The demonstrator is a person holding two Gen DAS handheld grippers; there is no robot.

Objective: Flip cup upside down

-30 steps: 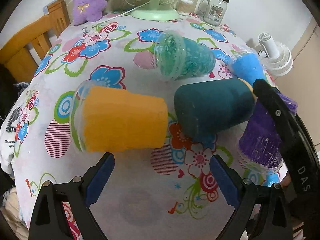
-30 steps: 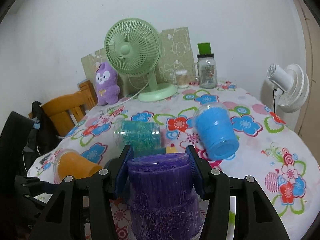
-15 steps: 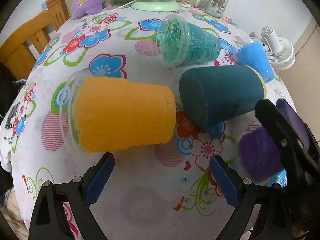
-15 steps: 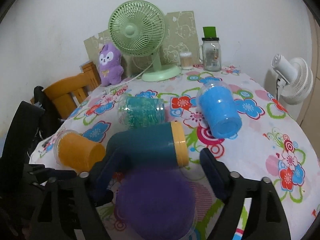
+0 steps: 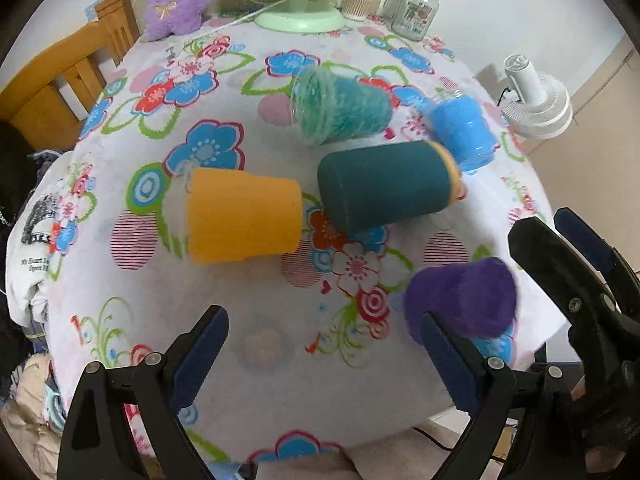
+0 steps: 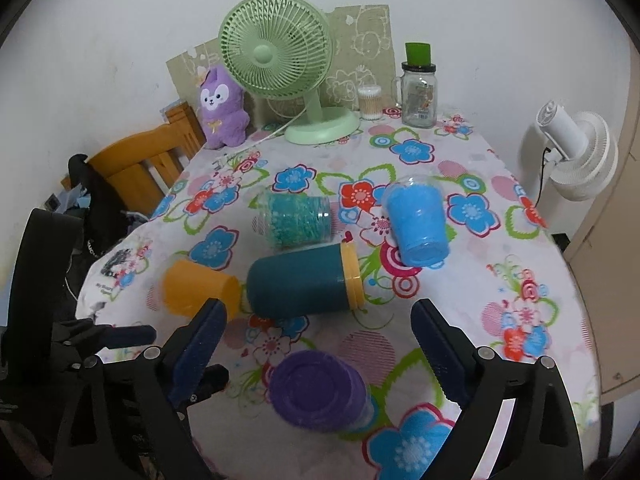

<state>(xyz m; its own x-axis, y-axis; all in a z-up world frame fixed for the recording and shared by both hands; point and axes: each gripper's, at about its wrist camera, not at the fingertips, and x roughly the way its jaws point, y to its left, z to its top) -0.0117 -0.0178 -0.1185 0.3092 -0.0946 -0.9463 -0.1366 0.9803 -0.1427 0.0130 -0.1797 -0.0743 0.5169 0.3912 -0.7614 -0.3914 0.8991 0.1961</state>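
A purple cup stands upside down on the flowered tablecloth near the front edge; it also shows in the left wrist view. My right gripper is open and empty, raised above and behind it. My left gripper is open and empty over the front of the table. An orange cup, a dark teal cup with a yellow rim, a green cup and a blue cup lie on their sides.
A green desk fan, a purple plush toy, a glass jar with a green lid and a cotton-swab box stand at the back. A wooden chair is at the left, a white fan at the right.
My right gripper opened, let go of the purple cup, and lifted back from it. The cup now stands upside down on the table. My left gripper pulled back a little.
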